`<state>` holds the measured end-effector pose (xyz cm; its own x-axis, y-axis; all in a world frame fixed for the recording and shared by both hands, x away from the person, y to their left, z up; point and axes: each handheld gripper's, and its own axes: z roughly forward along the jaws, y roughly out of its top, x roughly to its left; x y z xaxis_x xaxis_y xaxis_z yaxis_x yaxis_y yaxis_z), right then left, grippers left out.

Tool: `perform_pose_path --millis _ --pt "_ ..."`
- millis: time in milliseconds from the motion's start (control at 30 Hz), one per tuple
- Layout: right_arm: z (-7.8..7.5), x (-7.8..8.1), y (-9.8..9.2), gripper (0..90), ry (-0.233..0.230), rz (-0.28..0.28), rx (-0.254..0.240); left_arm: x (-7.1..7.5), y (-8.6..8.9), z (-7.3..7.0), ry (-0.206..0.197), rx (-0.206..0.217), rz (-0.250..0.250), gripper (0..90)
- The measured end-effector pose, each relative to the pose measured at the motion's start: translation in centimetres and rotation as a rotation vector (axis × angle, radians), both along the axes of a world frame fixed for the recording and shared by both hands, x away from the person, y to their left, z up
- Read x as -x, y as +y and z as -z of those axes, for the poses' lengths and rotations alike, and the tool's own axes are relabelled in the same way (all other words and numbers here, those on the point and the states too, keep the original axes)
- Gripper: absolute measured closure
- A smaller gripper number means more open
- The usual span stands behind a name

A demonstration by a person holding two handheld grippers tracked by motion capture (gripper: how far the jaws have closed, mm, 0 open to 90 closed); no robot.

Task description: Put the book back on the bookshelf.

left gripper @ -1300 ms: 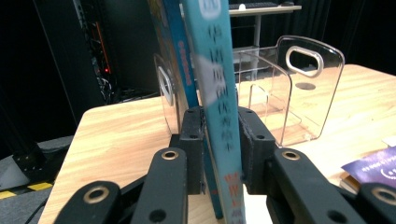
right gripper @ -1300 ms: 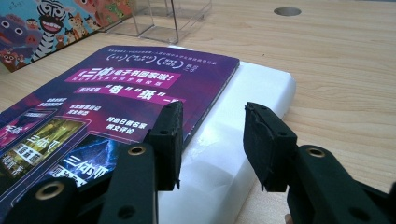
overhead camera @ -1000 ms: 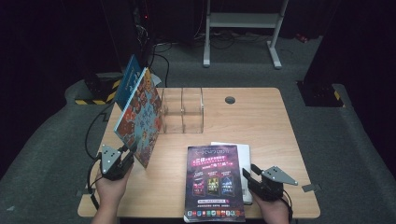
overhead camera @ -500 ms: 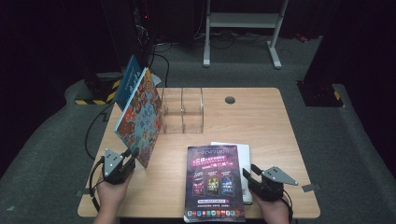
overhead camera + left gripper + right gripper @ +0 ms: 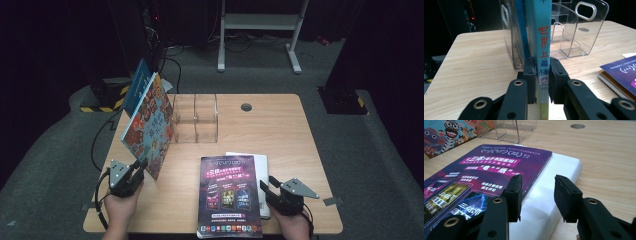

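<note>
A colourful picture book (image 5: pixel 150 125) stands tilted on its edge at the table's left, leaning towards a blue book (image 5: pixel 136 85) behind it. My left gripper (image 5: pixel 140 165) holds its near lower corner. In the left gripper view the jaws have just been closing, and both pads now press the light blue spine (image 5: pixel 543 45) between them (image 5: pixel 541 62). My right gripper (image 5: pixel 265 186) rests low at the front right. Its jaws stand open (image 5: pixel 537 180) over the white book (image 5: pixel 554 177), beside the purple magazine (image 5: pixel 486 165) lying on top, and grip nothing.
A clear plastic file holder (image 5: pixel 196 120) with two bays stands mid-table, just right of the leaning books. A round cable hole (image 5: pixel 246 107) sits in the tabletop (image 5: pixel 280 135) behind it. The purple magazine (image 5: pixel 229 195) reaches the front edge. A white frame (image 5: pixel 260 30) stands on the floor beyond.
The left gripper's jaws have narrowed onto the picture book's spine and the hand has barely shifted. The right gripper has stayed where it was.
</note>
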<state>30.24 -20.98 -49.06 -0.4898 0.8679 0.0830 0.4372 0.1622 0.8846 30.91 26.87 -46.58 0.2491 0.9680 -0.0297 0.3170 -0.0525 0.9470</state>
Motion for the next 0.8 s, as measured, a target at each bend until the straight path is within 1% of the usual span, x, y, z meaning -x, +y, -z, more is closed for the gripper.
perform_pose_path --millis 133,267,367,533,667,800 --pt "0.0 0.0 0.0 58.1 -0.003 -0.001 0.002 0.0 0.0 0.0 0.008 0.043 -0.031 79.5" --pt "0.0 0.0 0.0 58.1 -0.002 0.001 0.0 0.0 -0.2 0.0 0.007 0.041 -0.038 80.4" --pt "0.0 0.0 0.0 58.1 0.0 -0.001 0.0 0.0 -0.6 0.0 0.003 0.045 -0.048 80.7" --pt "0.1 0.0 0.0 58.1 0.0 -0.002 0.0 0.0 -1.5 -0.2 -0.014 0.027 -0.071 81.0" --pt "0.1 0.0 0.0 58.1 -0.001 -0.001 0.0 0.0 -1.7 -0.2 -0.016 0.03 -0.082 81.0" --pt "0.1 0.0 0.0 58.2 0.002 -0.003 -0.001 0.0 -1.9 -0.2 -0.023 0.024 -0.093 81.1"
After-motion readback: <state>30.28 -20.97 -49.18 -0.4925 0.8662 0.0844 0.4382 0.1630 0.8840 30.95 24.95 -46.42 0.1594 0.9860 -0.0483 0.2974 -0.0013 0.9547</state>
